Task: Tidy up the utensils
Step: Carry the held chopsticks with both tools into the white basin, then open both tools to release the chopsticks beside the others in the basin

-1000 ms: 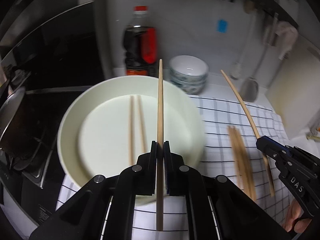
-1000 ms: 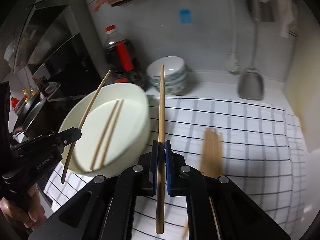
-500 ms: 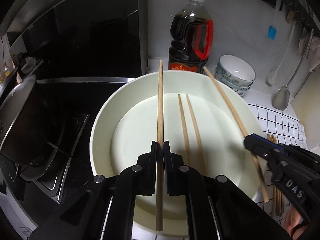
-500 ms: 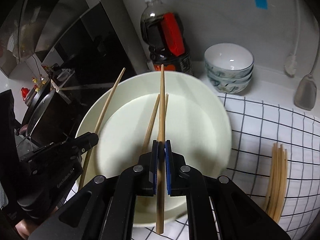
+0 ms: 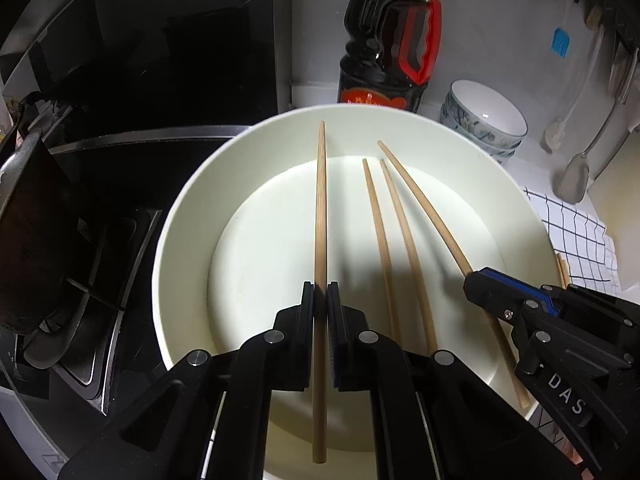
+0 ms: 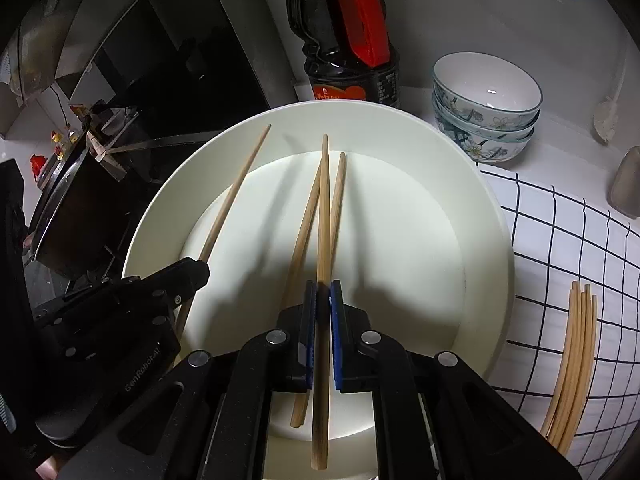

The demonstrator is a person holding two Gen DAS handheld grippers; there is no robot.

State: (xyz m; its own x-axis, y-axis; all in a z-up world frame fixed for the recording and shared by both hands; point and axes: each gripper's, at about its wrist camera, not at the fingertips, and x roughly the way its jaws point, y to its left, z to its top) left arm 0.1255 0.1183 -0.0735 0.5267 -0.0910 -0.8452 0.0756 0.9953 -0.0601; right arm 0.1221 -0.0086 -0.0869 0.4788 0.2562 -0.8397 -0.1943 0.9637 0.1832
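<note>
Chopstick [image 5: 320, 208] pinched in left claw [image 5: 320, 292], another [image 6: 323, 216] in right claw [image 6: 323, 292]

Soy sauce bottle [image 6: 344, 36] behind — stacked bowls [image 6: 486, 104] right, checked cloth [image 6: 560, 240].

"DAS" on the right gripper [image 5: 476, 280]; "GenRobot.AI" on the left gripper [image 6: 202, 270].

Four chopsticks [image 5: 320, 208] over one plate [image 5: 192, 208], two held; one bundle [image 6: 573, 364] on cloth; three stacked bowls [image 6: 486, 98]; one bottle [image 6: 350, 40].
</note>
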